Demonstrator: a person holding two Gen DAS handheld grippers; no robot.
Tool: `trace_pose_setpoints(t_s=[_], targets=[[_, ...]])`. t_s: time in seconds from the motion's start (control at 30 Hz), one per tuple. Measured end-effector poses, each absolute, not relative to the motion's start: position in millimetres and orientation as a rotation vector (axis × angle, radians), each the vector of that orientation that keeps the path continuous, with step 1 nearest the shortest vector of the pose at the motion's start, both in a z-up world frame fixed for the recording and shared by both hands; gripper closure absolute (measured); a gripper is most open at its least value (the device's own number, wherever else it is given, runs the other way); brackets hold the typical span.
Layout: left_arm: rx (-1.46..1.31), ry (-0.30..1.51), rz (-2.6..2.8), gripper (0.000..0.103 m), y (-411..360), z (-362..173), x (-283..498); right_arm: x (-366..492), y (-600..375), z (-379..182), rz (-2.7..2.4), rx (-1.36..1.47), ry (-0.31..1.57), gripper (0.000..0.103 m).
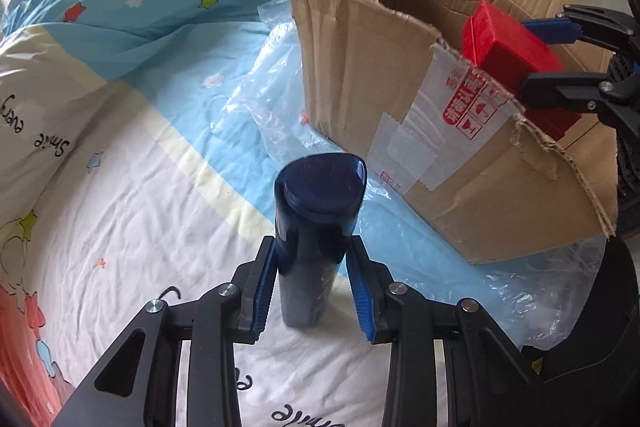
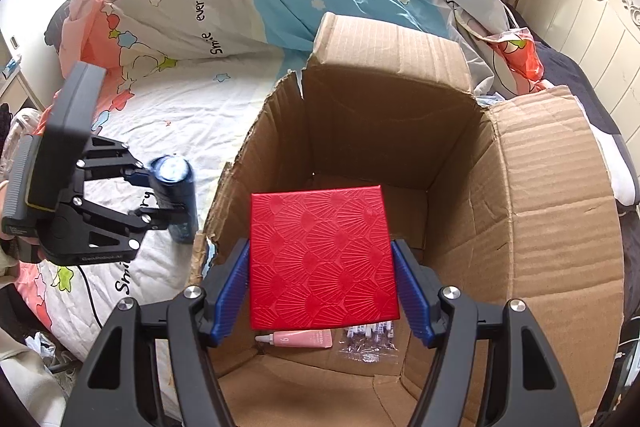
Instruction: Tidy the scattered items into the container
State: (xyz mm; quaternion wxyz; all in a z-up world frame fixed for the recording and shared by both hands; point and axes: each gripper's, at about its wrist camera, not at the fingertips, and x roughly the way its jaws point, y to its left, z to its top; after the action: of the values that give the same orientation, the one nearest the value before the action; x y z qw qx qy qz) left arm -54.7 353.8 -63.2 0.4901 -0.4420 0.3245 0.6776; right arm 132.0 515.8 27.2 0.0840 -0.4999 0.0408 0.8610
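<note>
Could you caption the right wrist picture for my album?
Right gripper holds a red box over an open cardboard box.

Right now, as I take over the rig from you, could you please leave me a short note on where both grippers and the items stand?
Left gripper: jaws around the dark blue bottle, pads on its sides, out over the bedsheet beside the box.
Right gripper: shut on the red box, held over the open cardboard box.
Done: a pink tube and a clear packet already lie on the box floor.
Left: release the red box into the cardboard box, then bring the bottle over and drop it in too.
</note>
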Motion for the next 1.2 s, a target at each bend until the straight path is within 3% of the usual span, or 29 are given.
trace_pose_setpoints(t_s=[0.7,1.2], targets=[[-0.946,0.779,1.69,0.071,350.9,10.1,-42.3,146.5,518.5,58.6,2.611,-1.402,0.144,0.039],[-0.771,0.763,1.785,0.071,342.8,95.6,-29.6,165.9,509.5,85.7,2.645,-1.328,0.129,0.039]])
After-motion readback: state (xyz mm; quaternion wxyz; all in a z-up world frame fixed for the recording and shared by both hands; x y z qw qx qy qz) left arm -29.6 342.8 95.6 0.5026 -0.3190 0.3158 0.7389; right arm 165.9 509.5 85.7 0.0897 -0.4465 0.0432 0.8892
